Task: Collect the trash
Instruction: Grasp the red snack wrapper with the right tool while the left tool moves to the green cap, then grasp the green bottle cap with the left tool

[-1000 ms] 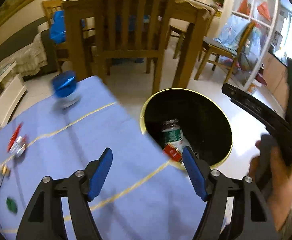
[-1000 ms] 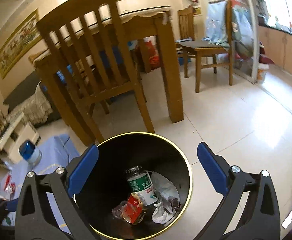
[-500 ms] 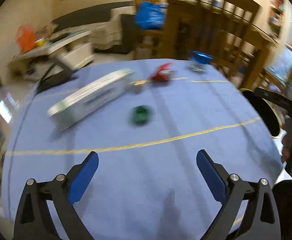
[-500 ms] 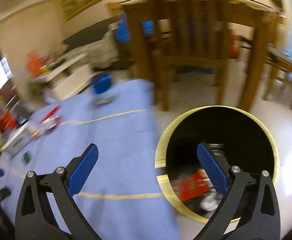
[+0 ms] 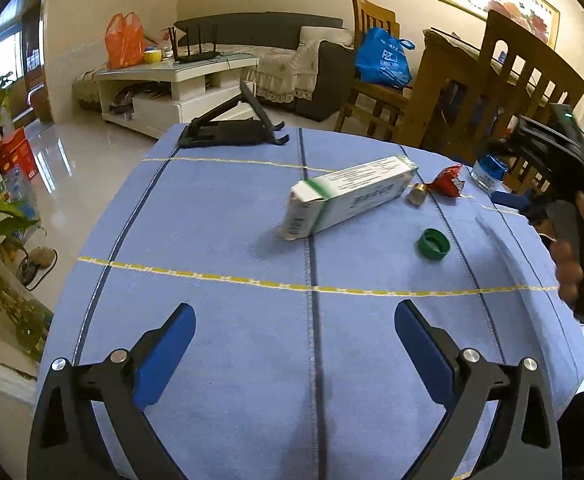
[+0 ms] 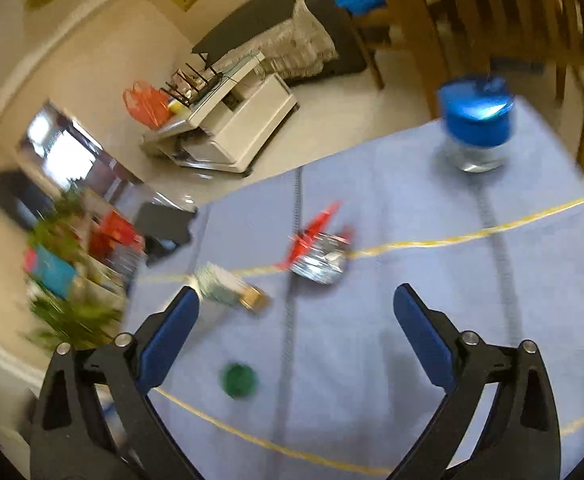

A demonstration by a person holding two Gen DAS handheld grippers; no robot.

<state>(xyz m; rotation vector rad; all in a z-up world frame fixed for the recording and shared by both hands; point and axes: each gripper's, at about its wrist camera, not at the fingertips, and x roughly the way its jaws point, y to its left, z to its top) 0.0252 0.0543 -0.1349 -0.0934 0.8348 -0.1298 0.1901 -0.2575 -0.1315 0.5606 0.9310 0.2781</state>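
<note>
Blue cloth (image 5: 220, 320) under both claws, yellow stitched lines crossing dark seams. Ahead of left gripper (image 5: 295, 334), black frame and blue pads: white carton (image 5: 350, 196) with green bands, green cap (image 5: 433, 243) to its right. Ahead of right gripper (image 6: 295, 330), same colours: red-and-silver wrapper (image 6: 318, 254); further right, clear jar (image 6: 477, 128) with blue lid.

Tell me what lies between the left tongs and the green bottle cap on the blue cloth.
Nothing visible. The left tongs are open over bare cloth, and the green cap lies ahead to the right, apart from the box.
</note>
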